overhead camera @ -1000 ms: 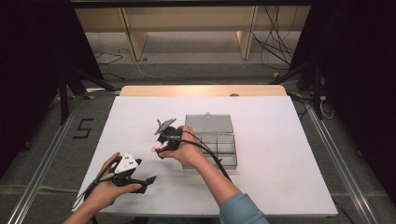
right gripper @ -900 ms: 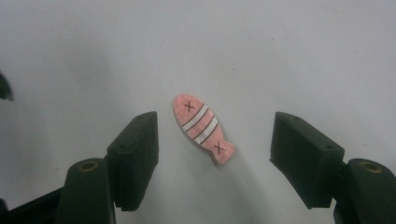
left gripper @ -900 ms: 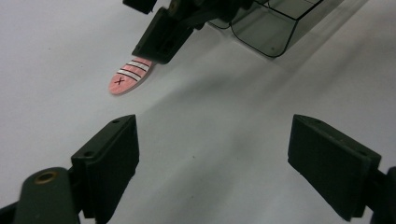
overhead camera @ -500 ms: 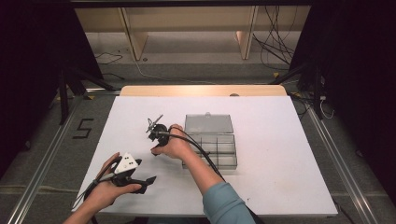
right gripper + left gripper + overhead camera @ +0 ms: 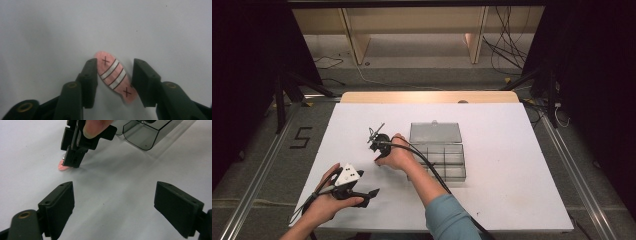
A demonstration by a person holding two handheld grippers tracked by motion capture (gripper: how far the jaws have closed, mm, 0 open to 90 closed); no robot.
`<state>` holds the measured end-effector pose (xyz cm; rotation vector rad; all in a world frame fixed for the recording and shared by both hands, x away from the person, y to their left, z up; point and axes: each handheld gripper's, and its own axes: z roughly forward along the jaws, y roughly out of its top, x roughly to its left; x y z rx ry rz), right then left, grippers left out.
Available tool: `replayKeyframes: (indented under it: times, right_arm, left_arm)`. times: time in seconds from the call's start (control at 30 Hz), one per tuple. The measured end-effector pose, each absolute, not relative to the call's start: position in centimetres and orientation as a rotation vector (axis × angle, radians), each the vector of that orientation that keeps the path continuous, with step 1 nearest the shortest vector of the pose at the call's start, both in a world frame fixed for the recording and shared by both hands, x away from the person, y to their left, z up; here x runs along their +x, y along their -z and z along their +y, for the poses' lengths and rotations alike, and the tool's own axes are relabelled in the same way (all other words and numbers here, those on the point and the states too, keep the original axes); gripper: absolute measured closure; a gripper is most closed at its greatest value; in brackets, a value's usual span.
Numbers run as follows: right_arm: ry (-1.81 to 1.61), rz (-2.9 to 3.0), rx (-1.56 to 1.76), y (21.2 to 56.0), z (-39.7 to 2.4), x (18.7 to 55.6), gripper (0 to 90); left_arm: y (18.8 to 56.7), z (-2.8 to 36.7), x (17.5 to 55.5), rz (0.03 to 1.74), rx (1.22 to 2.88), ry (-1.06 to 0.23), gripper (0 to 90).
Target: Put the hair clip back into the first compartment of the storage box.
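1. White counter point(image 5: 512, 165), lit against a dark room with cables and wooden shelving on the floor beyond its far edge.
2. At the counter's middle, the right tongs point(image 5: 113, 80) have just been closing around a flat pink oval token point(image 5: 115, 76) marked with stripes and crosses; one jaw touches its edge, the other stands just off, so nothing is clamped yet.
3. Near the front-left corner, the left tongs point(image 5: 113, 205) hover with jaws wide apart, holding nothing.
4. A clear compartment box point(image 5: 439, 160) sits open just right of the token.
5. Risk: the thin token lies flat and skewed between the jaws, so it may well pivot or slide out.
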<state>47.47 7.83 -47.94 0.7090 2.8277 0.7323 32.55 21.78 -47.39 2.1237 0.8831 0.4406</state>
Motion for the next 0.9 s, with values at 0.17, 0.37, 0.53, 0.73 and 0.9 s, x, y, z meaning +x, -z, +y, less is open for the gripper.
replayKeyframes:
  times: [0.17, 0.37, 0.53, 0.73, 0.9]
  right_arm:
    - [-0.725, 2.836, 0.699, 47.82, 7.83, 47.30, 70.1]
    - [-0.713, 2.844, 0.701, 47.51, 7.64, 47.24, 77.4]
    - [-0.718, 2.847, 0.696, 47.27, 7.48, 47.18, 81.0]
    - [-0.765, 2.885, 0.696, 47.04, 7.52, 46.99, 86.8]
    - [-0.766, 2.878, 0.695, 47.02, 7.57, 46.94, 87.1]
  left_arm:
    - [47.38, 21.77, 32.55, 0.880, 2.125, -0.445, 16.0]
    - [47.40, 21.76, 32.56, 0.878, 2.128, -0.449, 16.0]
    - [47.40, 21.70, 32.54, 0.876, 2.129, -0.447, 16.1]
    - [47.40, 21.72, 32.54, 0.875, 2.129, -0.449, 16.1]
    - [47.39, 21.79, 32.55, 0.877, 2.129, -0.452, 16.1]
